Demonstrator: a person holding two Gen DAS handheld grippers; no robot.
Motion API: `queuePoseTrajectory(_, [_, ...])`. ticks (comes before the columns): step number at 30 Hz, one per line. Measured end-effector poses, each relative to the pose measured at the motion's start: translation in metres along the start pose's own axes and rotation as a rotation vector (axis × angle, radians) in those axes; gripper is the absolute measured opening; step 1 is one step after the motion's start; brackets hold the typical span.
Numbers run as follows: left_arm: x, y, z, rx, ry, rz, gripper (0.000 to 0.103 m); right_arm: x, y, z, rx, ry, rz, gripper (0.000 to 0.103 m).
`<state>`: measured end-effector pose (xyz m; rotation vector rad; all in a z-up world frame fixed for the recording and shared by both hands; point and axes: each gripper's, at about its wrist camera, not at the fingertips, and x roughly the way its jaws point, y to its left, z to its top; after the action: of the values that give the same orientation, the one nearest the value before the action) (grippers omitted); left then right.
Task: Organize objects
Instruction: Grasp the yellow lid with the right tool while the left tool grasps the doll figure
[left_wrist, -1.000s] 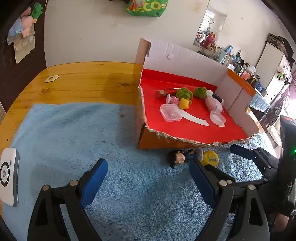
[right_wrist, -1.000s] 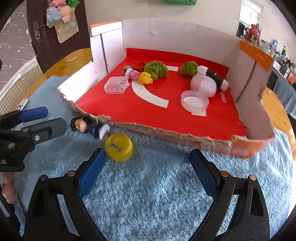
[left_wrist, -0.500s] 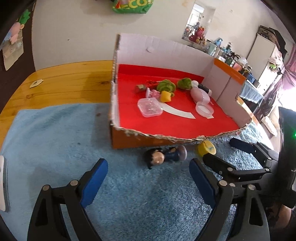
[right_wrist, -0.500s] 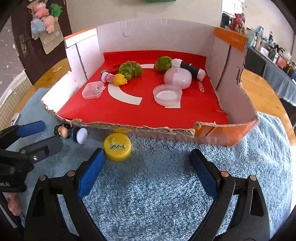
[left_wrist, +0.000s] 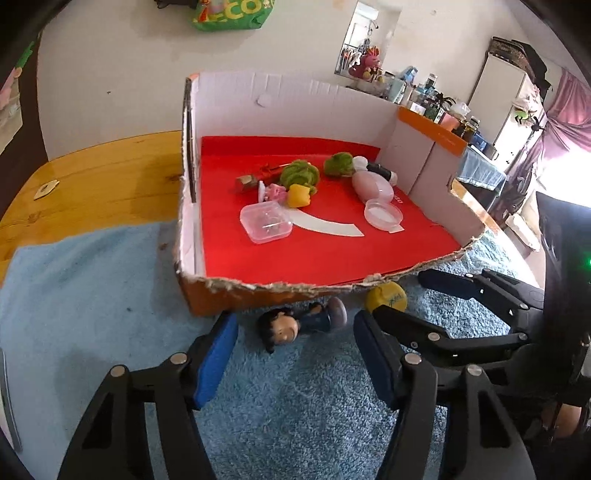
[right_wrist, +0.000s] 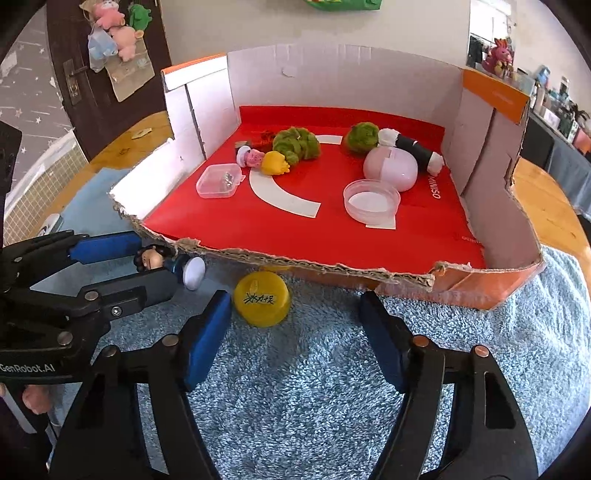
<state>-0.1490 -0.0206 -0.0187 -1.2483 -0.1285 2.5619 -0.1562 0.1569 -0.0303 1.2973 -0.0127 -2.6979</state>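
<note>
A small plastic figurine with black hair and a dark blue outfit (left_wrist: 295, 325) is lying on its side on the fluffy blue towel (right_wrist: 332, 387), just beside the torn front edge of the shallow cardboard box with a red paper floor (right_wrist: 498, 258). The left gripper (left_wrist: 295, 360) is hanging released, its blue-padded fingers (left_wrist: 216, 360) flanking the figurine without touching. A round yellow plastic cap with dark handwritten characters (right_wrist: 262, 297) is sitting near the same edge; the right gripper (right_wrist: 293, 338) is hovering spread wide behind it. Inside the box are lying a clear square plastic case (right_wrist: 218, 181), a clear round dish (right_wrist: 371, 201), fuzzy green clumps (right_wrist: 295, 142) and a pink dome (right_wrist: 389, 168); "MINISO" is showing on the floor.
</note>
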Motion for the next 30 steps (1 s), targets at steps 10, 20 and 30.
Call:
queuePoseTrajectory(10, [0.012,-0.001,0.001,-0.015,0.020,0.045,0.063,-0.005,-0.001,-0.004,0.021,-0.010,0.012,0.058])
queuePoseTrajectory(20, [0.006,0.004,-0.008,-0.049,-0.001,0.108,0.059,-0.003,0.009,-0.002,0.006,-0.009,0.036,0.058])
queuePoseTrajectory(30, [0.007,0.001,-0.010,-0.005,-0.003,0.085,0.054,-0.002,0.015,-0.001,-0.019,-0.005,0.026,0.030])
